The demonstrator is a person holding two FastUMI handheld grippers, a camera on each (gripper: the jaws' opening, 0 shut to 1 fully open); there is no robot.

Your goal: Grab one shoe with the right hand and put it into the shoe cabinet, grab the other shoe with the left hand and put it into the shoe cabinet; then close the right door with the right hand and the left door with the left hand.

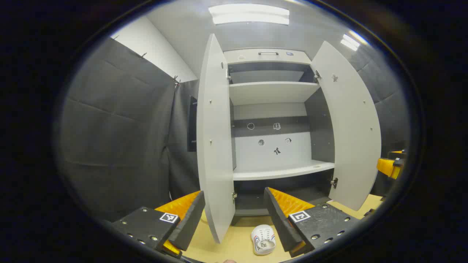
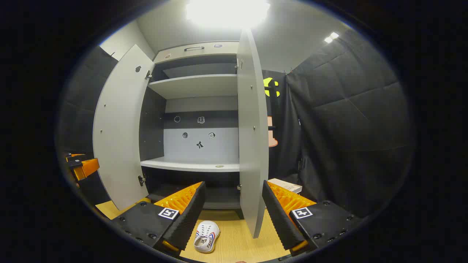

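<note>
In the left gripper view, the left gripper [image 1: 234,215] stood wide apart, holding nothing. One white shoe [image 1: 263,239] lay on the wooden floor [image 1: 234,241] just beside the right finger, partly hidden by it. The cabinet [image 1: 272,93] stood ahead with two flat doors open, the left door [image 1: 215,146] between the fingers.

In the right gripper view, the right gripper [image 2: 234,213] was also wide and empty. One shoe [image 2: 206,236] lay beside its left finger. The right door [image 2: 252,138] rose between the fingers; the lowest shelf was dark.

No legible text, labels or numbers on anything.

ceiling light [image 1: 249,14] on | wood floor [image 2: 234,244] | flat box [image 2: 287,185] beside cloth wall [image 2: 347,128]
</note>
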